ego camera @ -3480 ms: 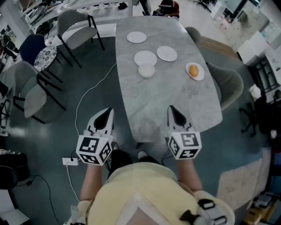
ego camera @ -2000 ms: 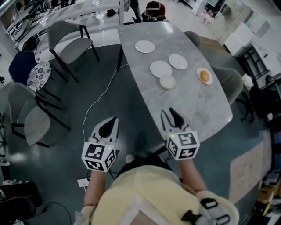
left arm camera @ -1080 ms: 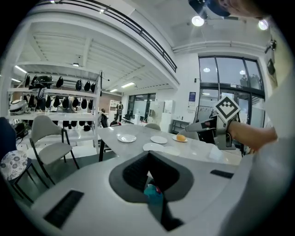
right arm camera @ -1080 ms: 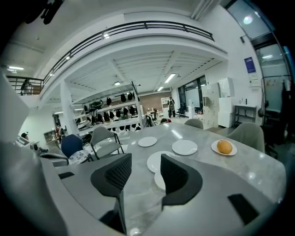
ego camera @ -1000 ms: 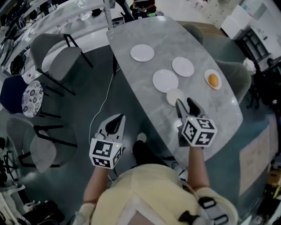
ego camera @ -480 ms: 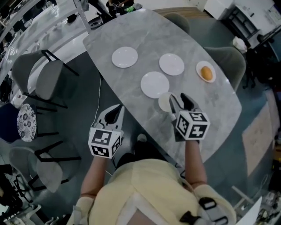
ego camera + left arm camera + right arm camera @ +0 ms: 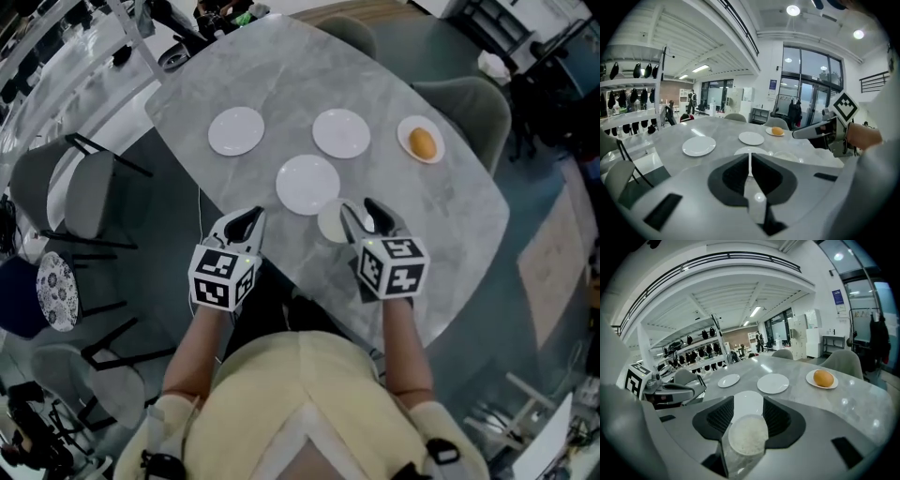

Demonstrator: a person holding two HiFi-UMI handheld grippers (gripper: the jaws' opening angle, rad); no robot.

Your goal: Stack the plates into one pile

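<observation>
Three white plates lie on the grey marble table [image 7: 441, 225]: one at the far left [image 7: 236, 130], one at the far middle [image 7: 341, 132], one nearer [image 7: 307, 184]. A smaller frosted plate [image 7: 330, 226] lies just in front of the near one. A fifth plate [image 7: 421, 142] carries an orange fruit. My right gripper [image 7: 364, 212] hovers open over the small plate [image 7: 748, 436], its jaws wide apart and touching nothing [image 7: 748, 413]. My left gripper [image 7: 251, 217] is shut and empty at the table's near edge, pointing at the near plate [image 7: 750, 151].
Grey chairs stand to the left of the table [image 7: 80, 192] and behind its far right side [image 7: 469, 98]. A patterned stool [image 7: 56, 291] sits on the floor at the left. The table's edge runs just under my left gripper.
Both grippers have come forward to the table. The left moved from over the floor to the table's edge, and the right settled over the small plate. The head view has swung.
</observation>
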